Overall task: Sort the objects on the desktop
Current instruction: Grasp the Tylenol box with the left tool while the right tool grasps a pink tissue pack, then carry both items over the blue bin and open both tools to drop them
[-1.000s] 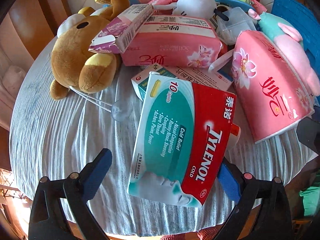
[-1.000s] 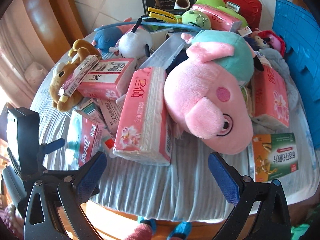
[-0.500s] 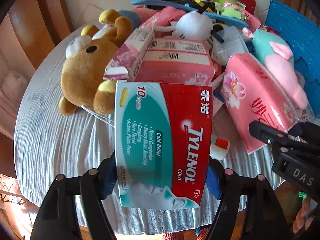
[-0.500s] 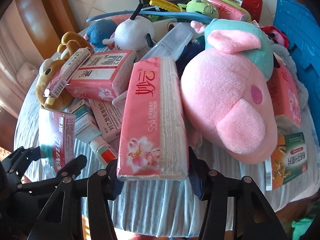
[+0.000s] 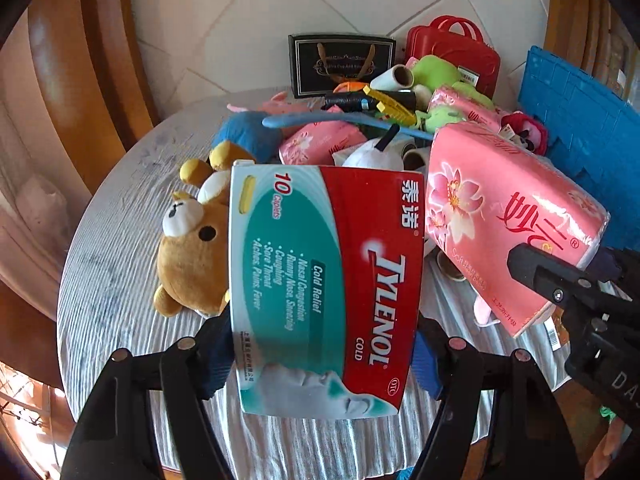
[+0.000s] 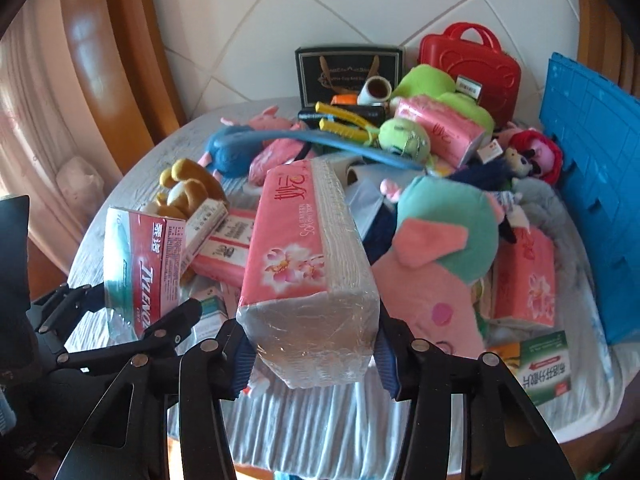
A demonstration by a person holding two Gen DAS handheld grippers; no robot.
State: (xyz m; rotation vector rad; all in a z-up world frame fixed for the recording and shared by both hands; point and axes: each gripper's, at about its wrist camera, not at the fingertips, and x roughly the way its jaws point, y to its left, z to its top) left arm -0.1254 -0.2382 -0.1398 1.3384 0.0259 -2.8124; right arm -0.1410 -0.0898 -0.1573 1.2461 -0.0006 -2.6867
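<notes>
Left gripper (image 5: 320, 354) clamped across a red-and-teal Tylenol Cold box (image 5: 326, 292), held clear above the grey-clothed round table (image 5: 116, 240) — brown bear plush (image 5: 190, 256) lying just behind it. Right gripper (image 6: 314, 354), jaws having just closed further, pinching the clear-wrapped end of a pink tissue pack (image 6: 308, 252), raised over the heap beside the pink pig plush (image 6: 436, 276).

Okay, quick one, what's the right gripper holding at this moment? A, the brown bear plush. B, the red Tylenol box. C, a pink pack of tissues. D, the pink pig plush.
C: the right gripper is clamped on the end of the pink tissue pack, raised clear of the pile, while the Tylenol box sits in the left gripper.
</notes>
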